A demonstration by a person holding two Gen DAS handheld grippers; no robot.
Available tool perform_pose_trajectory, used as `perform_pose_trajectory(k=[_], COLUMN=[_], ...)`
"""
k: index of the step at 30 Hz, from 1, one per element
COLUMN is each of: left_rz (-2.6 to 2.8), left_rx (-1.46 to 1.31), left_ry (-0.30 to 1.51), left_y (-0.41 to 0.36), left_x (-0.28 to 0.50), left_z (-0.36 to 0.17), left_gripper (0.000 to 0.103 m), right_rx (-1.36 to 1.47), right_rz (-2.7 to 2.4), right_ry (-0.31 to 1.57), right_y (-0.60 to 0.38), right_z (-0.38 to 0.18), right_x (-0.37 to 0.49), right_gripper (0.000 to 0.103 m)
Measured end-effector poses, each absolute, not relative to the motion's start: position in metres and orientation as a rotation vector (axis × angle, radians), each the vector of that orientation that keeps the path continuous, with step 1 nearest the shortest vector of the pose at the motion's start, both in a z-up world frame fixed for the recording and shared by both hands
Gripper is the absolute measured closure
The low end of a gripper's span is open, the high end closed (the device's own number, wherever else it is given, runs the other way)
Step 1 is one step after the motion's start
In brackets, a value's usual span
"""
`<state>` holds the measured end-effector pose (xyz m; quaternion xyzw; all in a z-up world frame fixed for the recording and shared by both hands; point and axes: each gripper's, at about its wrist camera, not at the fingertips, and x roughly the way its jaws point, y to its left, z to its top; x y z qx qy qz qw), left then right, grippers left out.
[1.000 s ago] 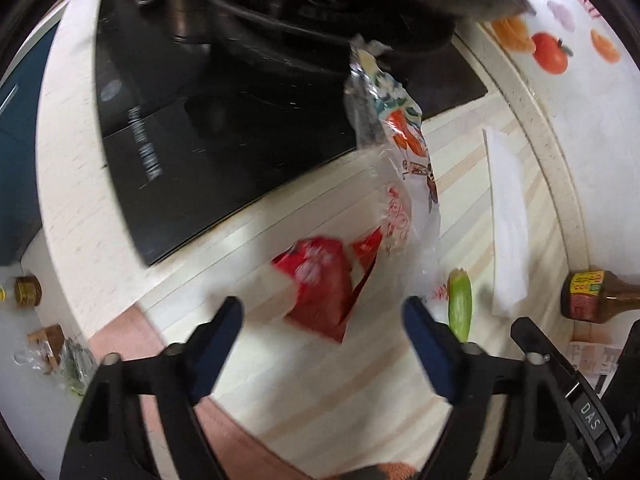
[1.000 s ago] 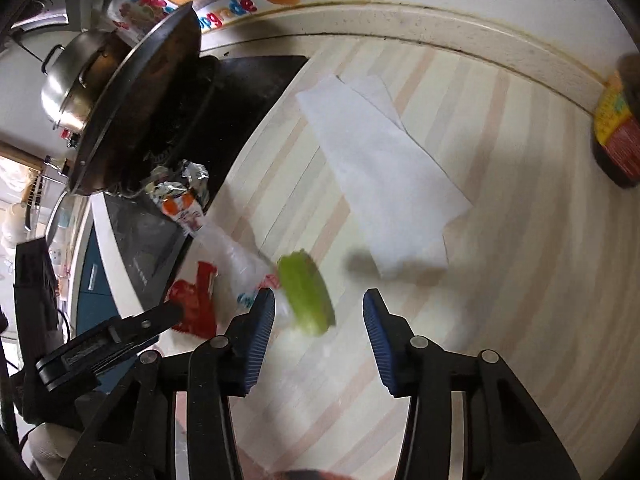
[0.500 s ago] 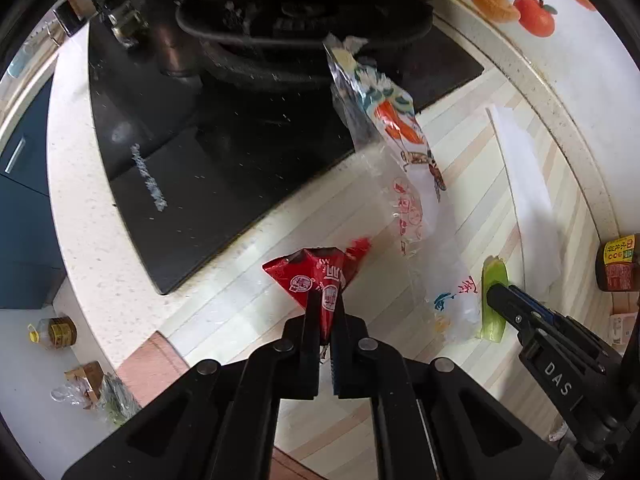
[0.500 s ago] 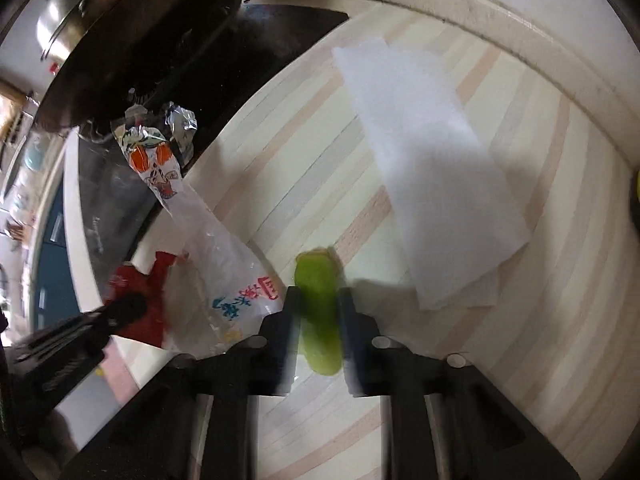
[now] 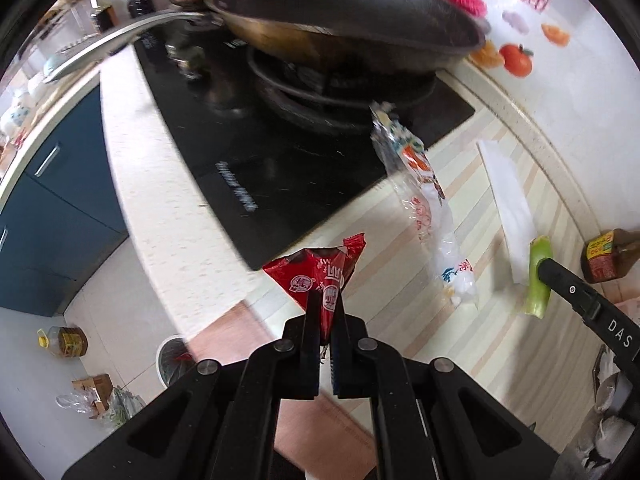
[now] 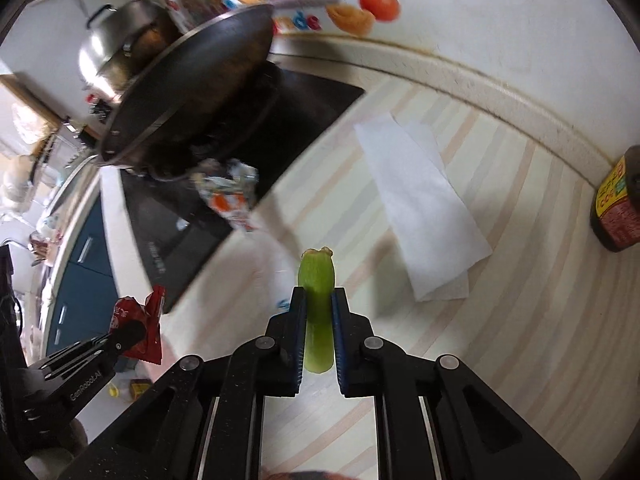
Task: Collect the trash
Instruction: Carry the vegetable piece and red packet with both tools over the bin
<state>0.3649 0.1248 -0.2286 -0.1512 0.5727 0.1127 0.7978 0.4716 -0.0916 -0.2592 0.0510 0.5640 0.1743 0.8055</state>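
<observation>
Grippers: one wrapper (image 5: 325,276), one stalk (image 6: 317,280)

"DAS" in white on the right hand-held gripper (image 5: 546,270), "GenRobot.AI" along the left hand-held gripper (image 6: 134,330), other print on wrappers and bottle unreadable

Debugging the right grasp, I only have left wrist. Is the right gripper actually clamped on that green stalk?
Observer: Yes. On right wrist, the right gripper has both fingers pressed against the green stalk, its browned tip pointing forward.
Operator: Anything under the stalk?
Observer: Only bare striped counter; the white paper towel lies apart, ahead and right.
Operator: Is the left grasp visible from there?
Observer: Partly: the left gripper tip sits on the red wrapper, low at the left edge.
</observation>
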Motion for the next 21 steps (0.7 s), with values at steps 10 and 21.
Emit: perform_pose_trajectory(k=[10, 21], left_rz=[0.321, 0.537], left_rx=[-0.396, -0.634], left_ry=[1.14, 1.198], left_y=[0.197, 0.319], left_x=[0.263, 0.124], left_z=[-0.196, -0.291], left_gripper=[0.102, 0.102], right_rx=[0.046, -0.147], right_rz=[0.575, 0.813], right_ry=[1.193, 1.336], right_y=[-0.01, 0.16], right_z=[-0.216, -0.303], right_x=[0.393, 0.269], right_gripper=[0.091, 0.091])
